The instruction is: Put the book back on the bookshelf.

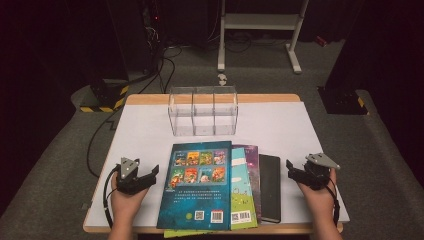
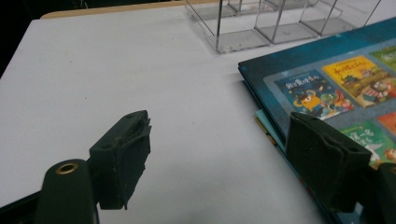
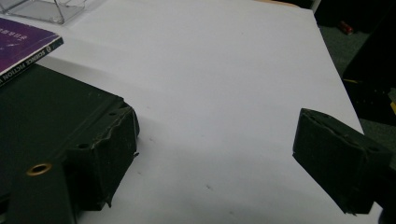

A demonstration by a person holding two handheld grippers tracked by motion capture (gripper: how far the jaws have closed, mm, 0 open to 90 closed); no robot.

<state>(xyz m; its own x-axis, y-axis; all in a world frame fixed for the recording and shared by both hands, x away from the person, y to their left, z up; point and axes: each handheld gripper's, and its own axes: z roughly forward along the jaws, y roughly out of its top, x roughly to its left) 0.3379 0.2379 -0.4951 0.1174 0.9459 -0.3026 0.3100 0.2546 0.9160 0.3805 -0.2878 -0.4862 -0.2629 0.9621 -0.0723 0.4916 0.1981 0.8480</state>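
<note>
Books: a fanned stack lies flat at the near middle of the table (image 1: 145,130), well short of the rack; none stands upright.
Top book: the teal picture book (image 1: 197,187), back cover up with small cover pictures and barcodes, overlaps the others; its left edge is just beside the left gripper.
Under it: a light-blue book (image 1: 241,192), then a purple book (image 1: 252,160) whose edge peeks out, then a black book (image 1: 270,187) lying furthest right and flat on the table.
Clear rack: the acrylic divider rack (image 1: 202,117) stands at the far middle of the table; its three compartments hold nothing.
Left gripper: the left gripper (image 1: 145,176) rests low on the table beside the stack, jaws spread, nothing between them; in the left gripper view one jaw sits over the teal book's corner, the other over bare table.
Right gripper: the right gripper (image 1: 295,172) sits just right of the black book, jaws spread and holding nothing; in the right gripper view one jaw sits against that book's edge.
Progress: judged from the layout, the work is filing books into the rack, and it stands at the very start.
Left to do: every book is yet to be picked up, stood on edge and slotted in.
</note>
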